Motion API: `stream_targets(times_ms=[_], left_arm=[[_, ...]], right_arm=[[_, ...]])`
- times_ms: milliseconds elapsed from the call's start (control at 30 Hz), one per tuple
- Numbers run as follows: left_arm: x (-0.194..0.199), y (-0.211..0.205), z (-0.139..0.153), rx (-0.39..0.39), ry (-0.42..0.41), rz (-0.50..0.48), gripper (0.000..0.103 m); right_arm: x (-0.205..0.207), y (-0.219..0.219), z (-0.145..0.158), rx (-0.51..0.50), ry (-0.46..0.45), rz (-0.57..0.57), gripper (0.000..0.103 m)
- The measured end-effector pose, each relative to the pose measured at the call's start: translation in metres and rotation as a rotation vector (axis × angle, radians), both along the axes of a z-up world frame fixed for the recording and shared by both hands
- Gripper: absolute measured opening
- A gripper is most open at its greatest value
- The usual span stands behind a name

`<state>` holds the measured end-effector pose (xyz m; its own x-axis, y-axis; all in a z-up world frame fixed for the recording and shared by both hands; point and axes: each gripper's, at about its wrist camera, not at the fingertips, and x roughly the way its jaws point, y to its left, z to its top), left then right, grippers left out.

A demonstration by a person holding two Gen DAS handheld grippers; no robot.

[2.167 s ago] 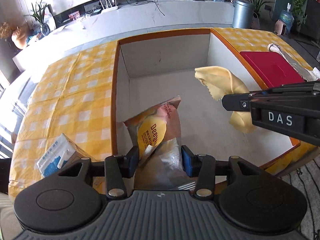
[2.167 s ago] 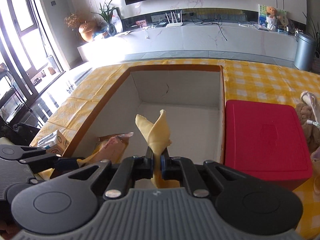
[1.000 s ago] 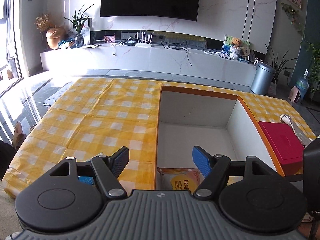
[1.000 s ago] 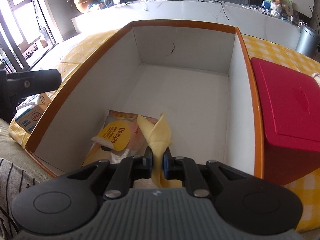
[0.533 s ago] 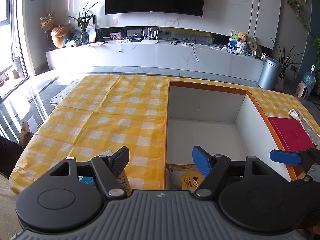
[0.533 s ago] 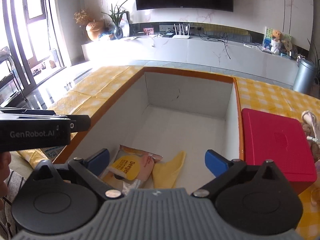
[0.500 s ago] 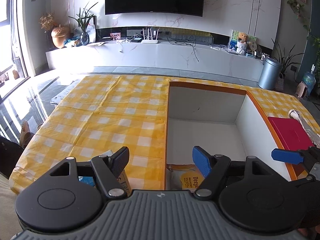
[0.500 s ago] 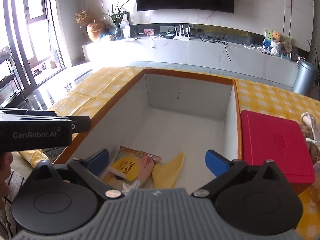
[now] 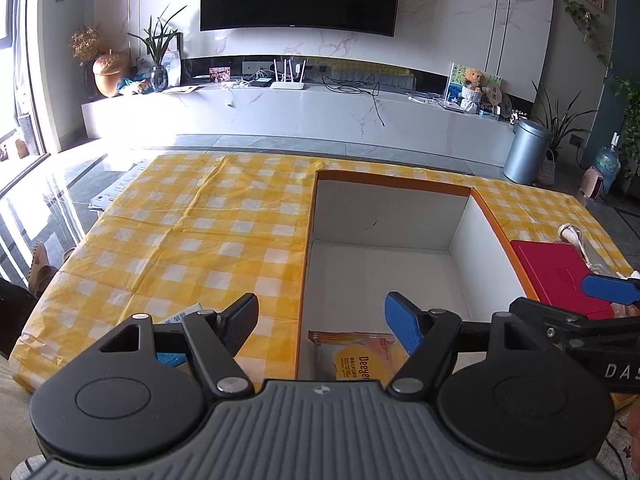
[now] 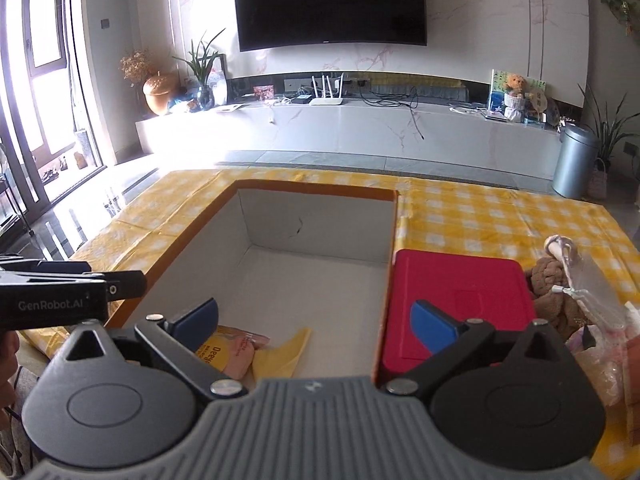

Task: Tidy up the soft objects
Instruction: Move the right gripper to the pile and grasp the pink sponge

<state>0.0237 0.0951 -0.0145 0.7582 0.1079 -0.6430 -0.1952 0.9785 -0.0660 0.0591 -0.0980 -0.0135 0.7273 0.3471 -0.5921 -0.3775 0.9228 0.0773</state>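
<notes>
Right gripper (image 10: 316, 322): jaws just opened wide, empty; cloth (image 10: 282, 354) at 7 o'clock. Left gripper (image 9: 322, 328): jaws apart, empty.

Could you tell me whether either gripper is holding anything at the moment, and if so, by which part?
Nothing is held: the left gripper and right gripper are open and empty; the yellow cloth lies in the box.
</notes>
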Motion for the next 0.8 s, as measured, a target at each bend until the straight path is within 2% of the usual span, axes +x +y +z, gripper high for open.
stream_targets(times_ms=[267,433,567,800], left_arm=[[0.007,-0.026,0.009,-0.005,0.013,-0.071,0.085],[0.014,-0.050,0.014,-0.008,0.024,-0.145,0.085],[0.020,-0.073,0.015,0.000,0.048,-0.199,0.085],[0.030,-0.116,0.014,0.031,0.101,-0.302,0.085]], right_arm=[[0.010,-0.074,0.026,-0.031,-0.007,-0.147,0.100],[0.006,-0.122,0.034,-0.152,-0.020,-0.227,0.100],[0.000,-0.167,0.033,-0.228,-0.009,-0.305,0.100],[-0.004,-0.226,0.010,-0.268,0.067,-0.423,0.101]])
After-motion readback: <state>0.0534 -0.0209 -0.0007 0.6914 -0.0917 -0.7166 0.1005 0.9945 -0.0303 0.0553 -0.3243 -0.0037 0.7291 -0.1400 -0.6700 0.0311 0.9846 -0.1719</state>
